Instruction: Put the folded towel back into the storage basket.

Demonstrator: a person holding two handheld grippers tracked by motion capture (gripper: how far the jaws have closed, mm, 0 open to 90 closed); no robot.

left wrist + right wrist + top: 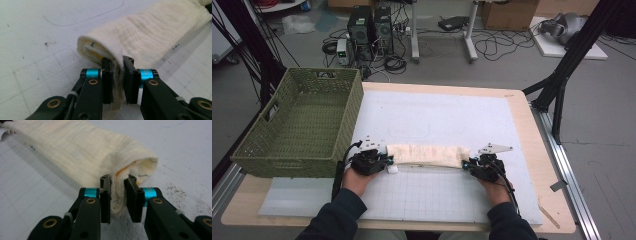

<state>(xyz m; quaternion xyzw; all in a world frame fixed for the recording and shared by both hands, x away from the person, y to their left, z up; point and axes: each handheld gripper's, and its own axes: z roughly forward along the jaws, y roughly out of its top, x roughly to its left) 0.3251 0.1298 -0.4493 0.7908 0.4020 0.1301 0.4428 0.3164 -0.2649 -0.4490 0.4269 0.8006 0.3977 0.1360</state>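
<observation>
Folding step: left hand-held gripper [388, 163] and right hand-held gripper [468, 165] each pinch one end of cream folded cloth strip [428, 154], jaws nearly closed on fabric. Next, likely: lift evenly, carry toward green woven basket [277, 150].

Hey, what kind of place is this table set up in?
Probably a lab or workshop: computer towers and loose cables sit on the bare floor, cardboard boxes stand behind, and black frame struts flank the table.

— Gripper build?
— Left gripper [117, 75] and right gripper [118, 195]: black linkage arms, brass-coloured pivot screws, cyan collars behind flat black jaws, black cables, grey three-cornered plates.
— Clothing?
— Dark long sleeves [334, 217].
</observation>
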